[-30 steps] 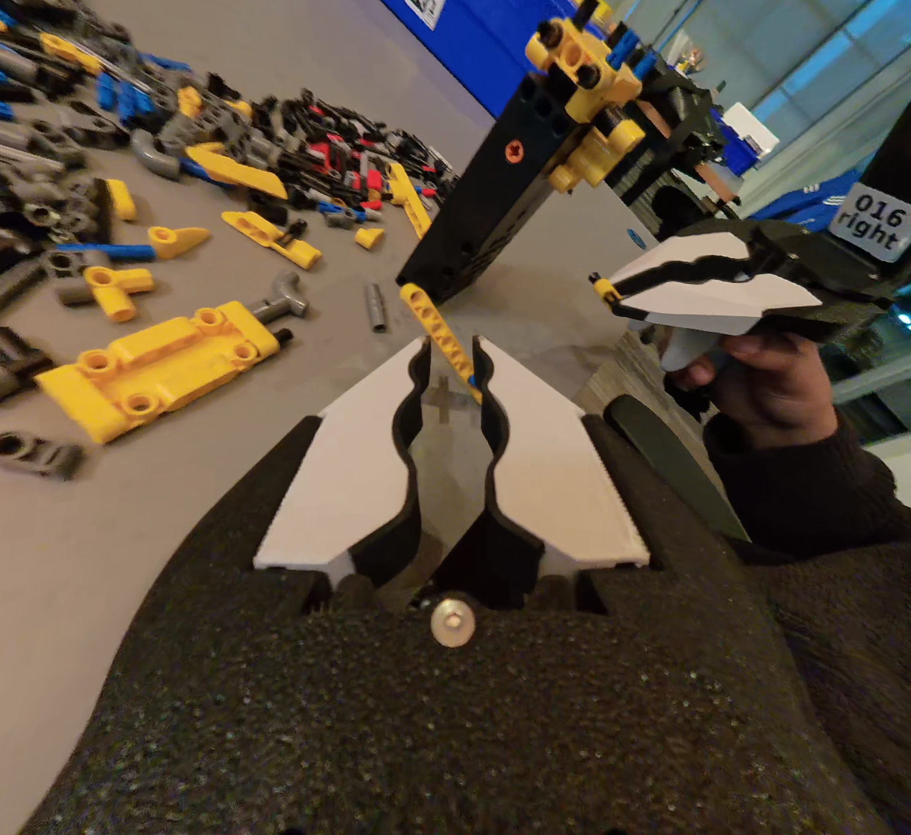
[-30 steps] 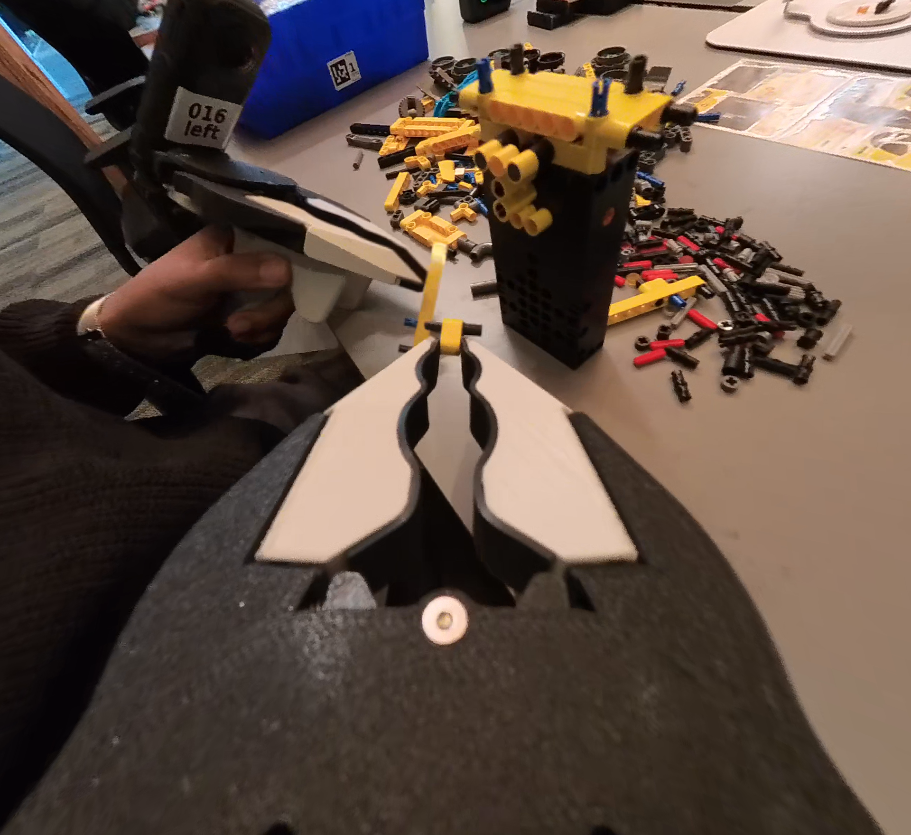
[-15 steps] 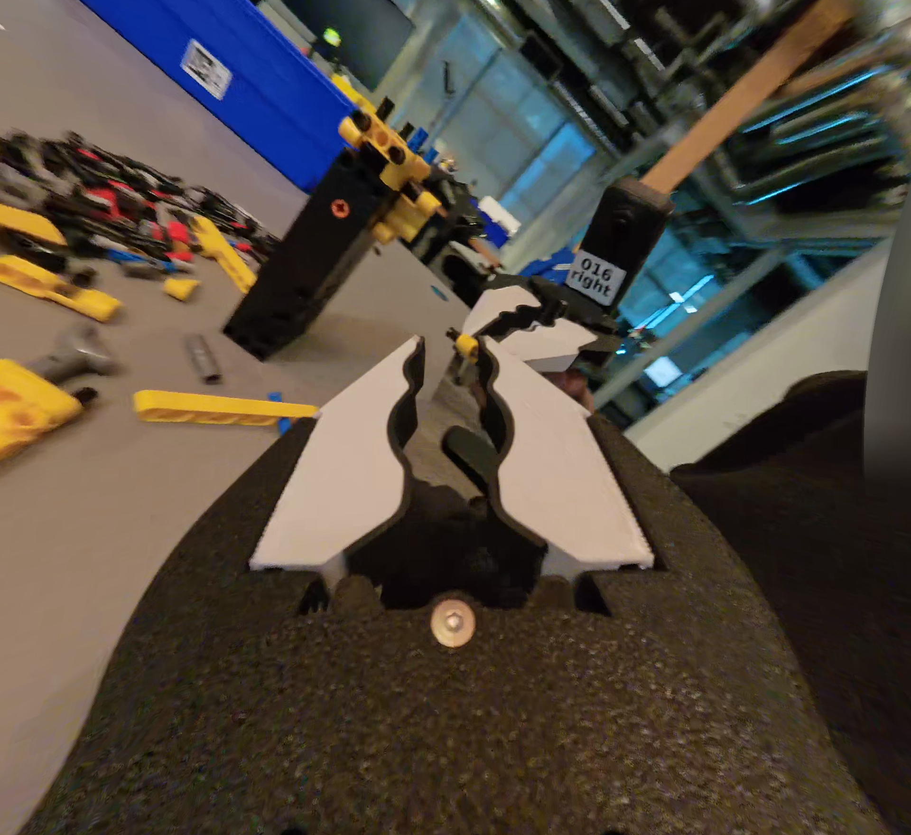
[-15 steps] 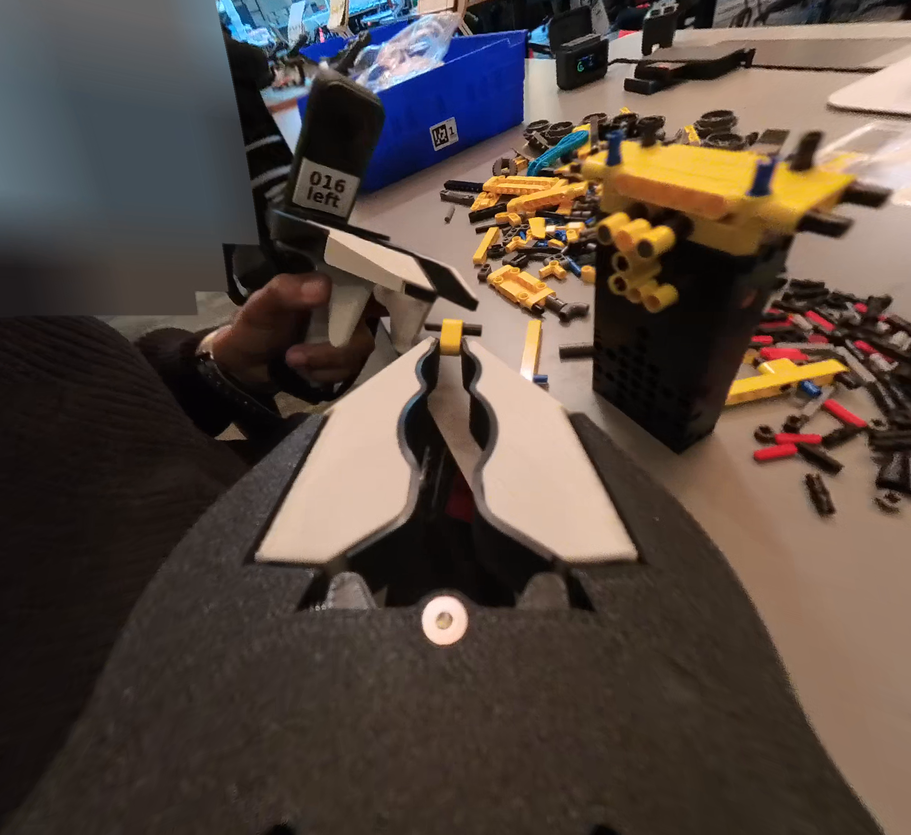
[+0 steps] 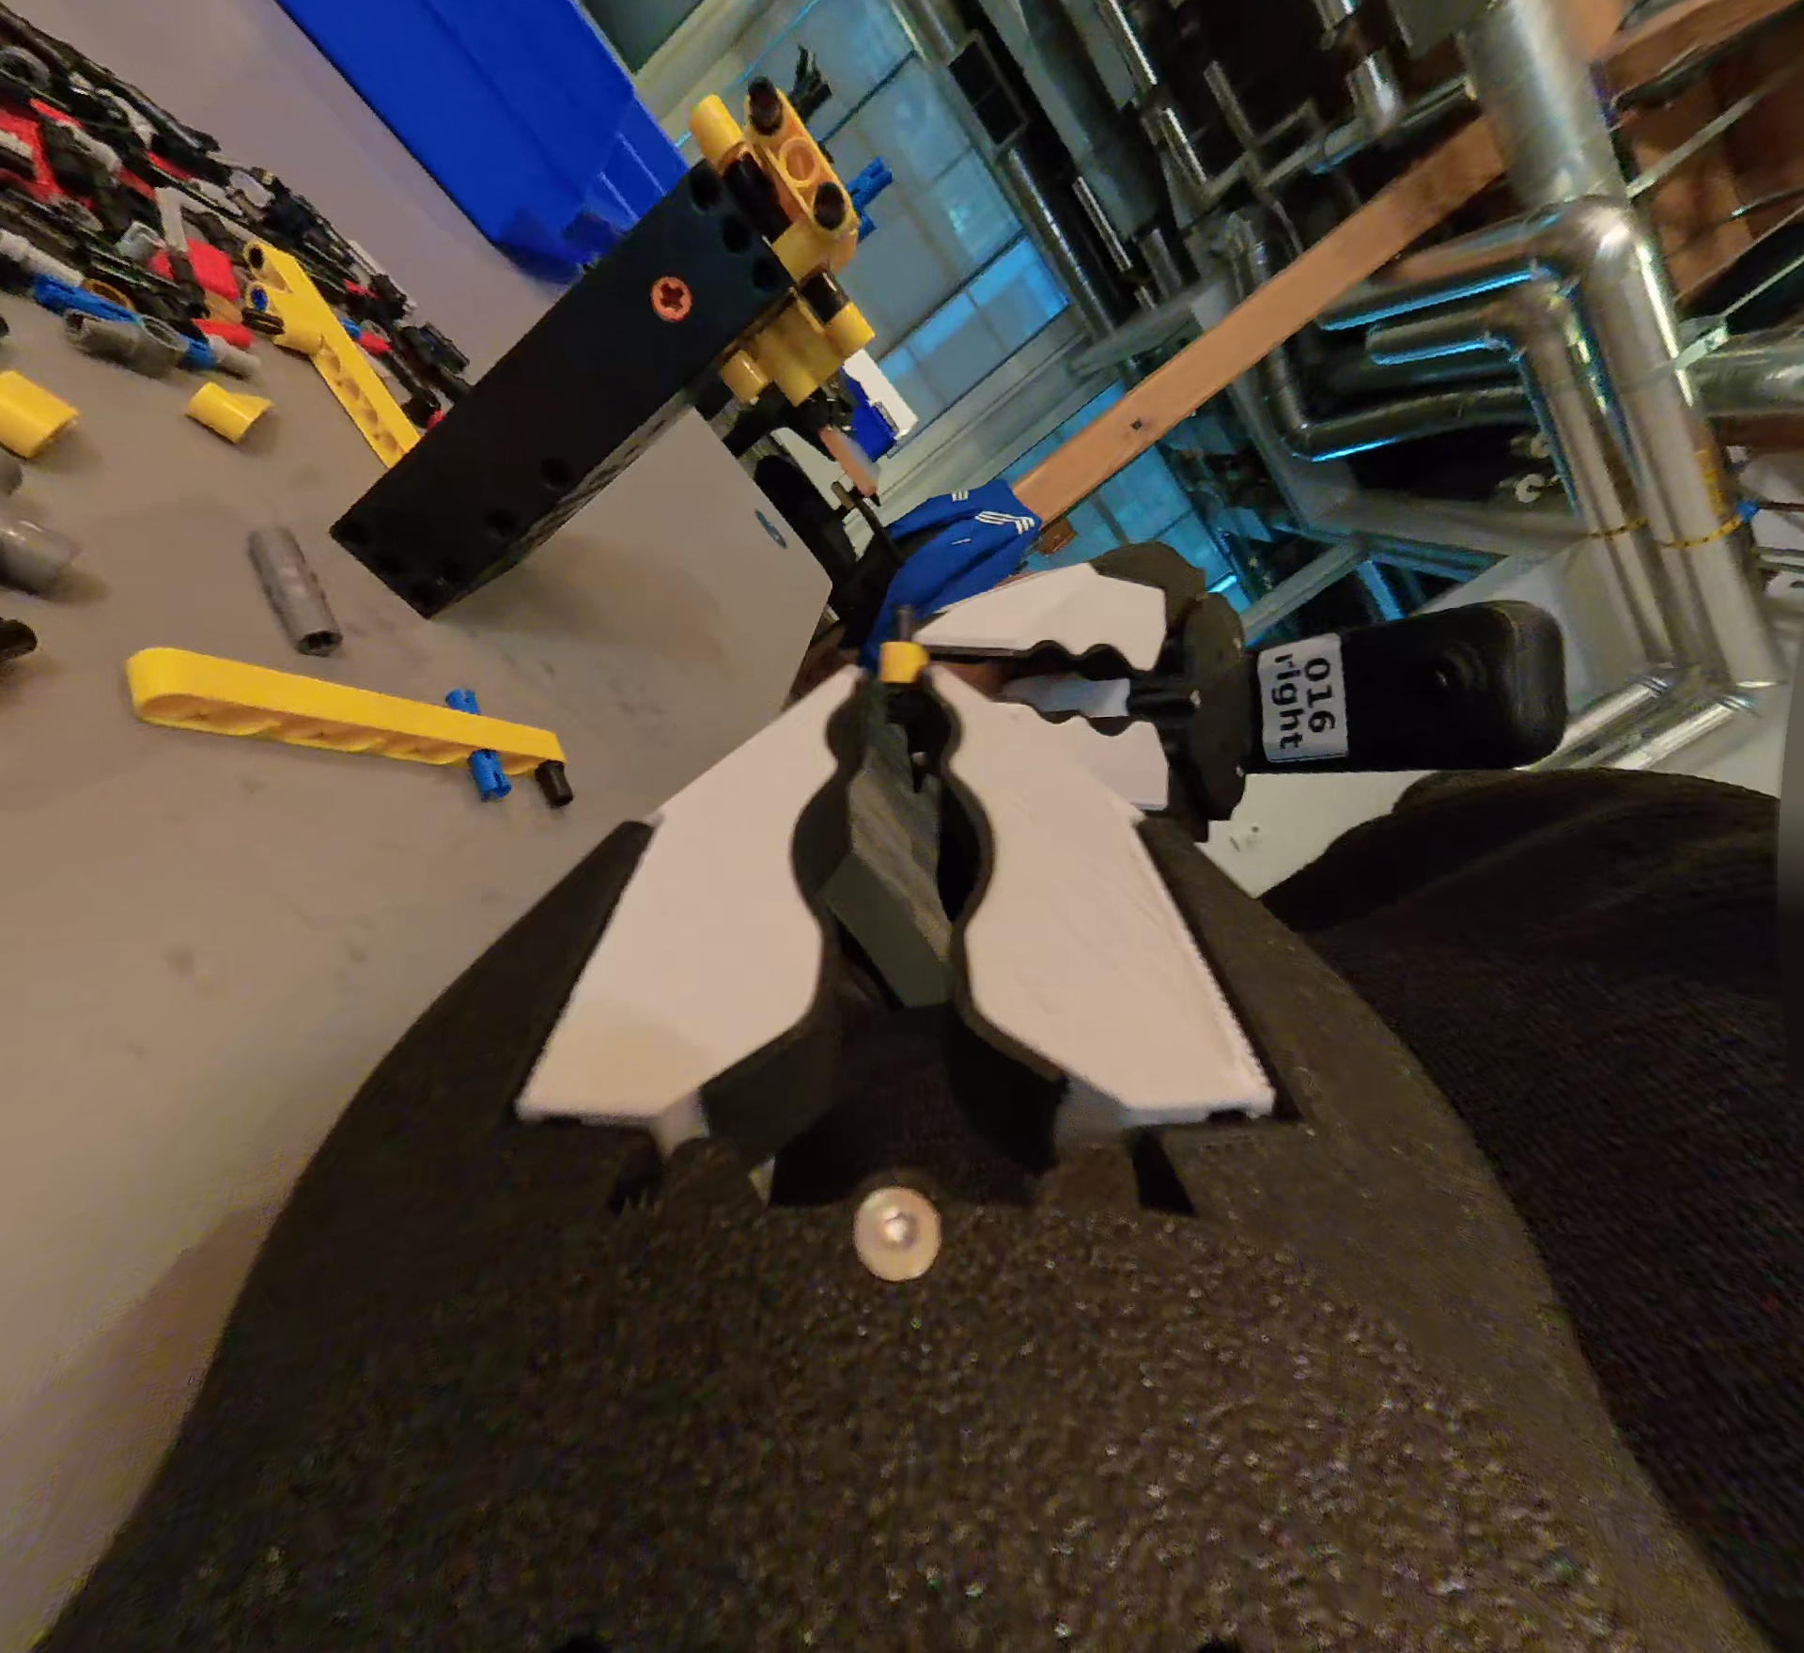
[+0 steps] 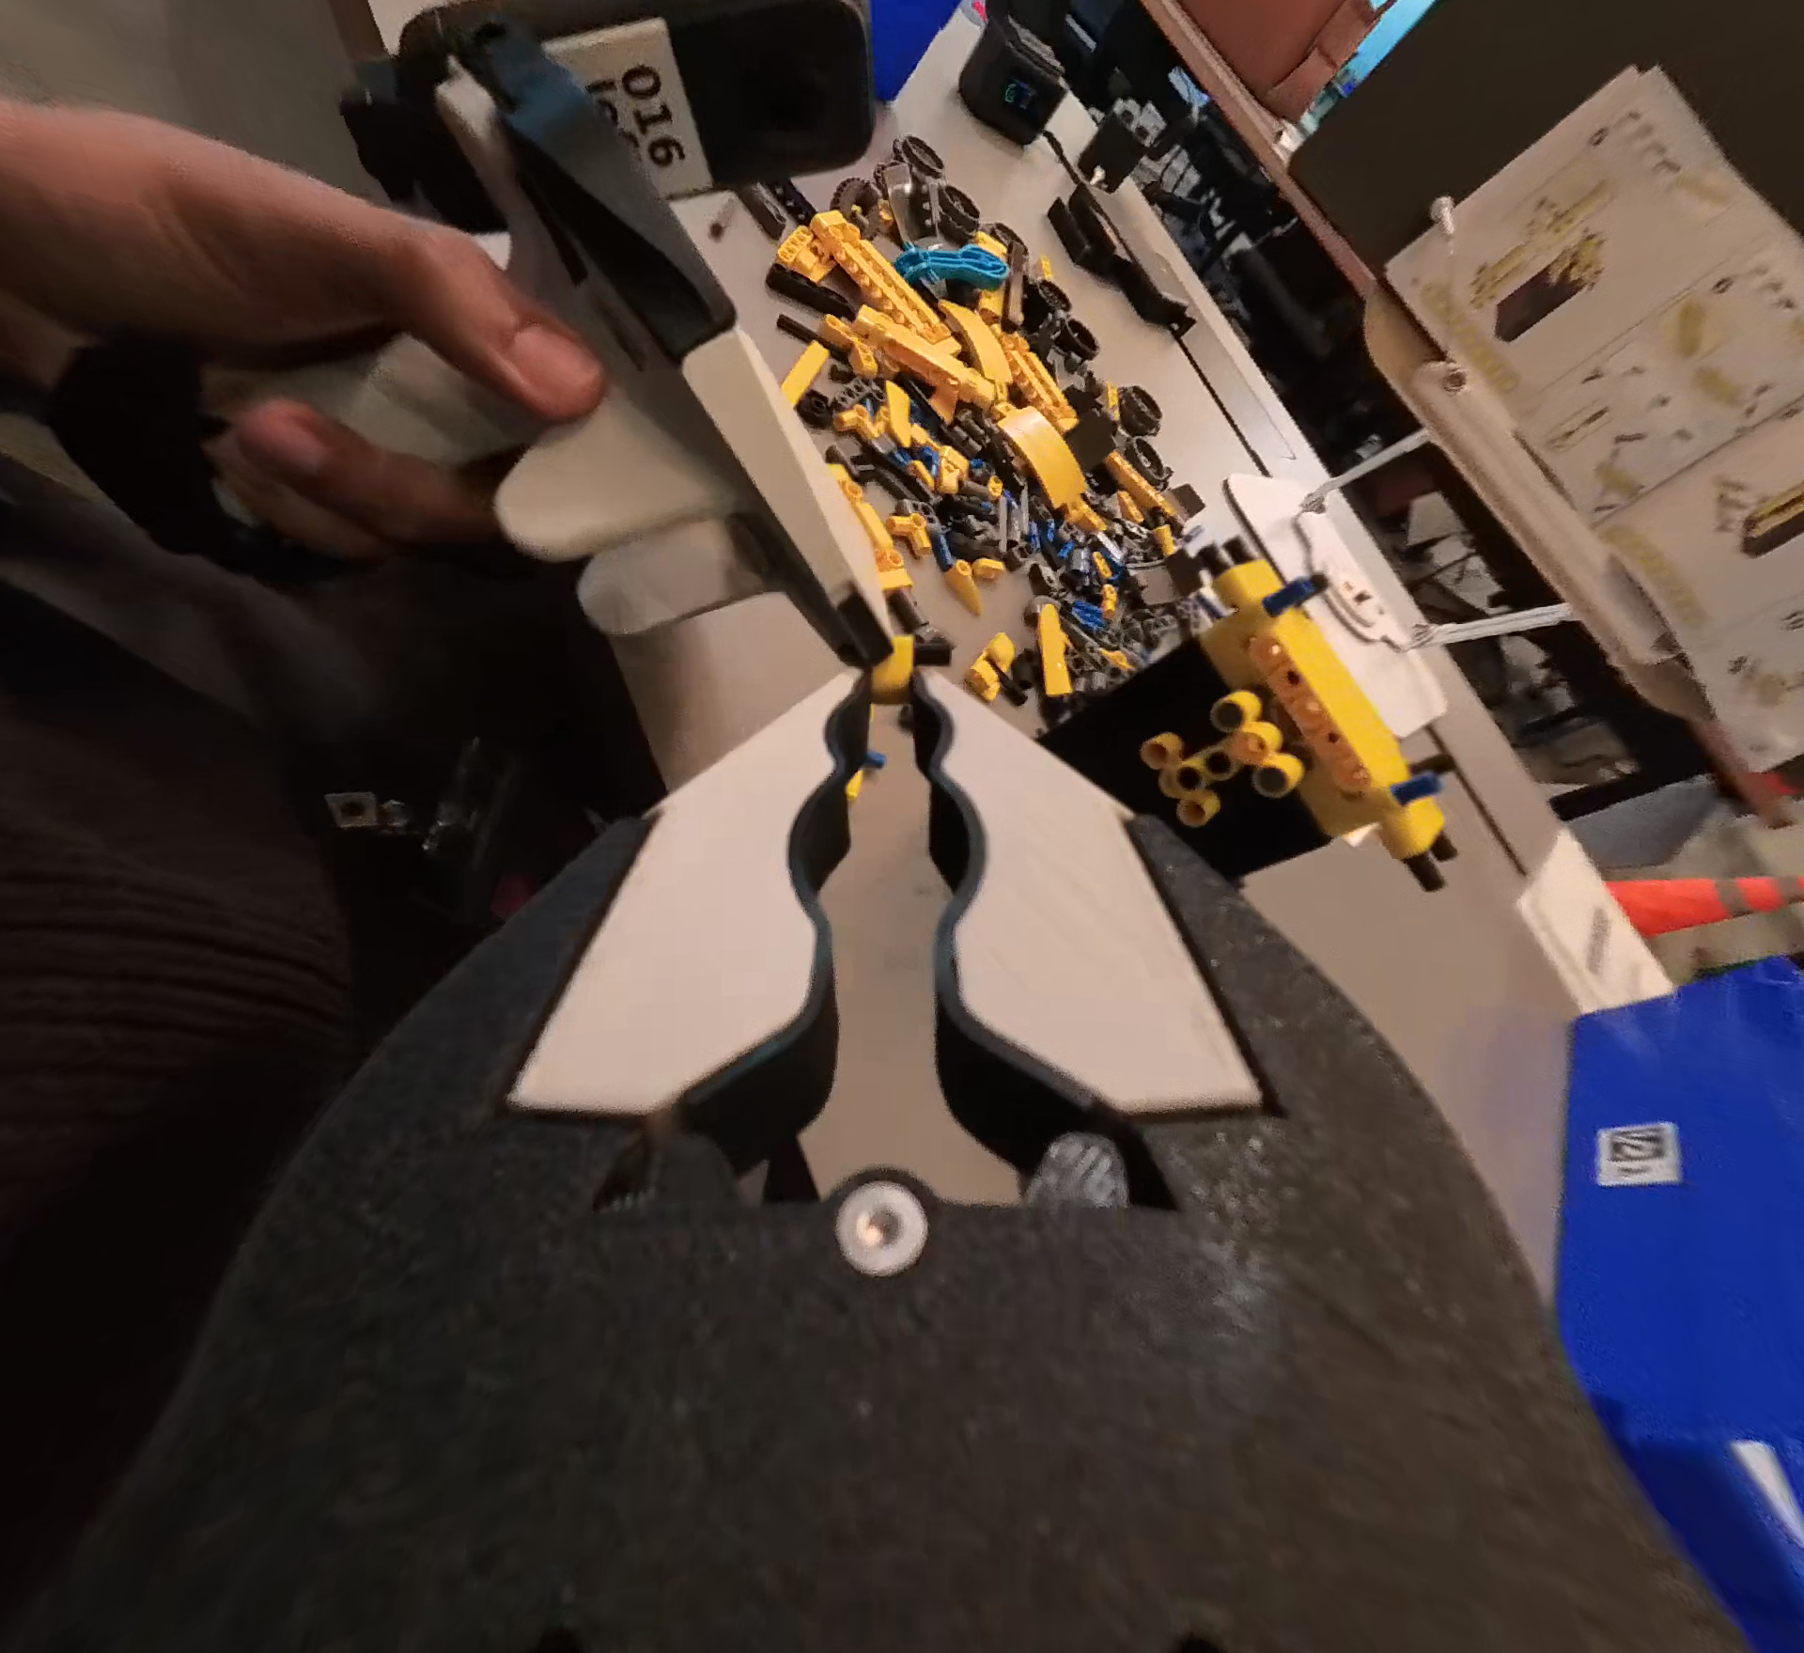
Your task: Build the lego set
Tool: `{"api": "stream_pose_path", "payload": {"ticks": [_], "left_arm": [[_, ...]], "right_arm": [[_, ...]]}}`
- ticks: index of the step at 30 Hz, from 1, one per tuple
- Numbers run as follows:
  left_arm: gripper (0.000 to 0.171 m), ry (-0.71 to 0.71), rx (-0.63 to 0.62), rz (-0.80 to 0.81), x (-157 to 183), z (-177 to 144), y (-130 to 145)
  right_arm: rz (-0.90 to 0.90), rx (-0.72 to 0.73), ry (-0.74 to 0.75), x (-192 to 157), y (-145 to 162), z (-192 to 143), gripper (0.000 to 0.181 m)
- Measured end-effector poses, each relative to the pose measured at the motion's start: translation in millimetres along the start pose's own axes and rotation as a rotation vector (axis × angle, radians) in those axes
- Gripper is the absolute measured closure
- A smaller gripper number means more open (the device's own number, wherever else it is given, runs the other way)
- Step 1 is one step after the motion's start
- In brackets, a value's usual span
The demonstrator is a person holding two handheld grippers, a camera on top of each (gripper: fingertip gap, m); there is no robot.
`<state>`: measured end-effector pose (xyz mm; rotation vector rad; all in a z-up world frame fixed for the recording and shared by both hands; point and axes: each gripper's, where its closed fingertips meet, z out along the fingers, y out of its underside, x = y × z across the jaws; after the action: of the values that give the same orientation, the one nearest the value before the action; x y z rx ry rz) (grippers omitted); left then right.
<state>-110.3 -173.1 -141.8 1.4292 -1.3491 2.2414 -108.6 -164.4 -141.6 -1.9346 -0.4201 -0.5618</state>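
My right gripper (image 6: 890, 686) is shut on a small yellow connector (image 6: 893, 664) with a black pin through it, held in the air beside the table edge. My left gripper (image 5: 898, 686) points at the same connector (image 5: 898, 661), which sits right at its nearly closed tips. I cannot tell if the left jaws pinch it. In the right wrist view the left gripper (image 6: 864, 630), held by a hand (image 6: 293, 288), touches the connector from above. A long yellow beam (image 5: 332, 713) with a blue pin and a black pin lies flat on the grey table (image 5: 244, 923).
A black block with a yellow top (image 5: 586, 395) stands on the table just beyond the beam and also shows in the right wrist view (image 6: 1171, 747). Loose yellow, black, red and blue parts (image 6: 976, 395) are piled behind. A blue bin (image 5: 439, 24) stands at the back and an instruction sheet (image 6: 1660, 317) is propped up. Both grippers' tips are close together, under 4 cm apart.
The left gripper let go of the long yellow beam, which now lies on the table. It swung over to the connector in the right gripper. Both grippers have tilted.
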Motion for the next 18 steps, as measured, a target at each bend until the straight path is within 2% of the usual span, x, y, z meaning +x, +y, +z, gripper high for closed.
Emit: {"api": "stream_pose_path", "payload": {"ticks": [4, 6, 8, 13, 18], "left_arm": [[0.165, -0.050, 0.005, 0.003, -6, -2, -1], [0.165, -0.080, 0.020, 0.004, -10, -4, -4], [0.165, -0.088, 0.034, -0.011, -11, -5, -6], [0.165, -0.076, 0.025, -0.034, -8, -2, -3], [0.165, -0.070, 0.027, -0.048, -8, -3, -3]], "right_arm": [[-0.077, -0.040, 0.061, 3, 5, 3, 0.172], [-0.147, -0.049, 0.138, 9, 5, 3, 0.152], [-0.249, -0.065, 0.188, 9, 4, 3, 0.148], [-0.499, -0.167, 0.257, 4, 10, 10, 0.151], [-0.644, -0.134, 0.295, 0, 2, 9, 0.171]]}}
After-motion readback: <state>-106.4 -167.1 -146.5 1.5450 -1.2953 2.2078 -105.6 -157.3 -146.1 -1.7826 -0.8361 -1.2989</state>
